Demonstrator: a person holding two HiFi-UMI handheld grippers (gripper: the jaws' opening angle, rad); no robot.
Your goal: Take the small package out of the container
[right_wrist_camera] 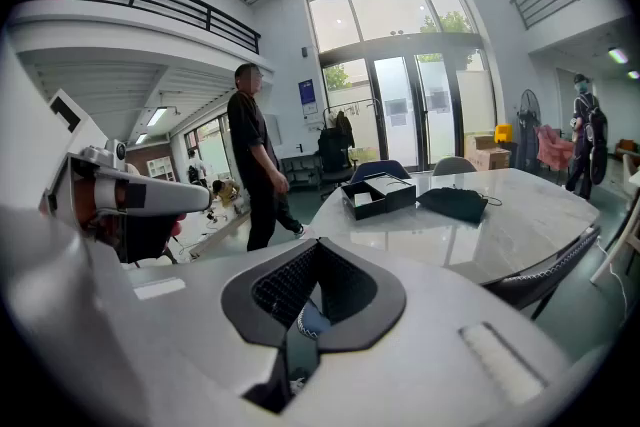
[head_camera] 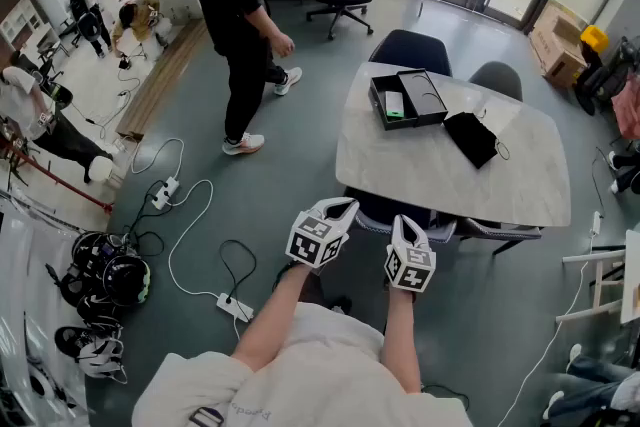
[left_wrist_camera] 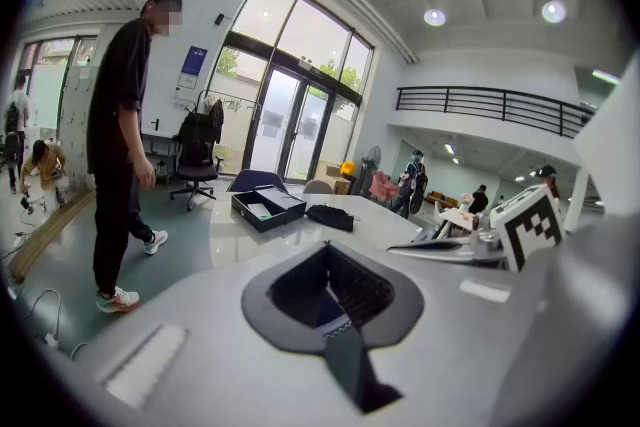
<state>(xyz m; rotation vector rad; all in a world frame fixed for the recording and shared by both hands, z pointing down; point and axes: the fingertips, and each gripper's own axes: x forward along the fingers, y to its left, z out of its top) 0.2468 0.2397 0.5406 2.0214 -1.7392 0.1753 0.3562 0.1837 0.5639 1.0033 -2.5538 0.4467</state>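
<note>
An open black container (head_camera: 388, 105) lies at the far left end of the pale table (head_camera: 440, 177), its lid (head_camera: 424, 93) beside it. Inside it sits a small white and green package (head_camera: 394, 105). Both grippers are held close to my body, short of the table's near edge. The left gripper (head_camera: 343, 206) is shut with nothing in it, and so is the right gripper (head_camera: 403, 221). The left gripper view shows the container (left_wrist_camera: 262, 208) far ahead beyond the shut jaws. From the right gripper view the container (right_wrist_camera: 378, 195) and package (right_wrist_camera: 364, 198) are also distant.
A black pouch (head_camera: 470, 137) lies on the table right of the container. A person in black (head_camera: 235, 15) stands on the floor to the left. Chairs (head_camera: 410, 50) stand behind the table, and one (head_camera: 400, 212) is tucked under its near edge. A power strip (head_camera: 235, 306) and cables lie on the floor.
</note>
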